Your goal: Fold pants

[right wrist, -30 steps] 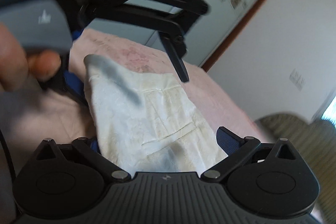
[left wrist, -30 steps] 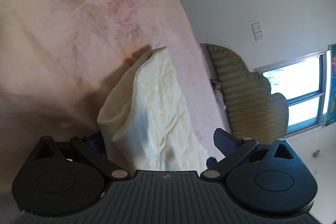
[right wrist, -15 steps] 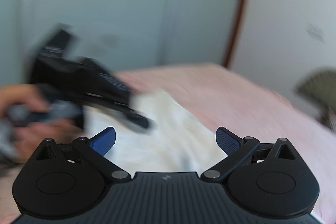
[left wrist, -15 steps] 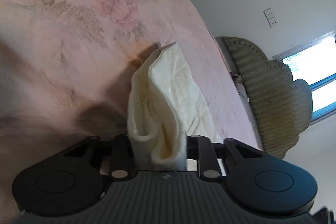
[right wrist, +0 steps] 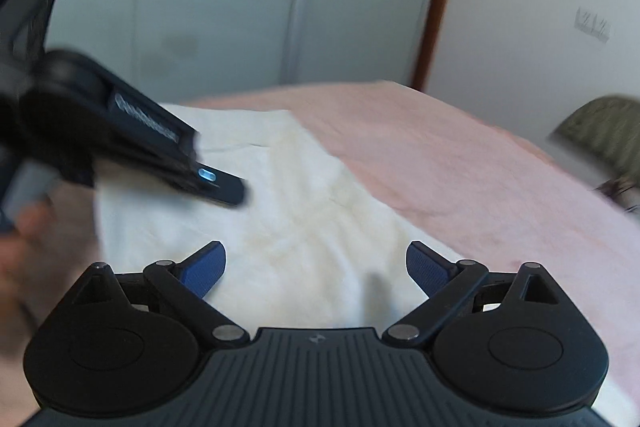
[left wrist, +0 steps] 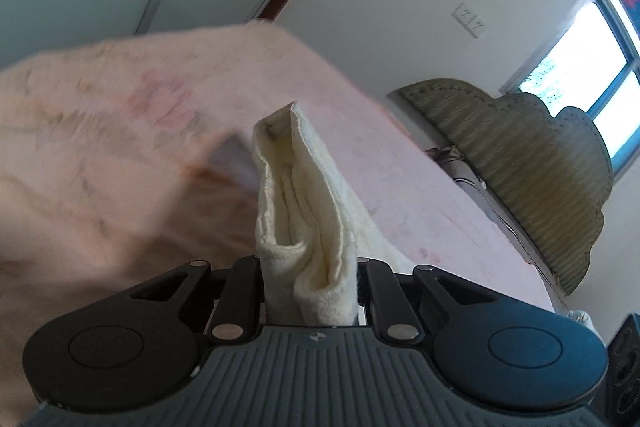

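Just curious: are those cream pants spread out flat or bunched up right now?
Partly bunched: the left gripper is shut on a gathered fold of the pants; the rest lies on the bed.

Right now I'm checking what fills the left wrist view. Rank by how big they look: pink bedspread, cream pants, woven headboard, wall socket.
1. pink bedspread
2. woven headboard
3. cream pants, near the lens, so rivaling the headboard
4. wall socket

A pink bedspread (left wrist: 100,187) runs toward an olive scalloped headboard (left wrist: 532,163) below a bright window (left wrist: 588,43).
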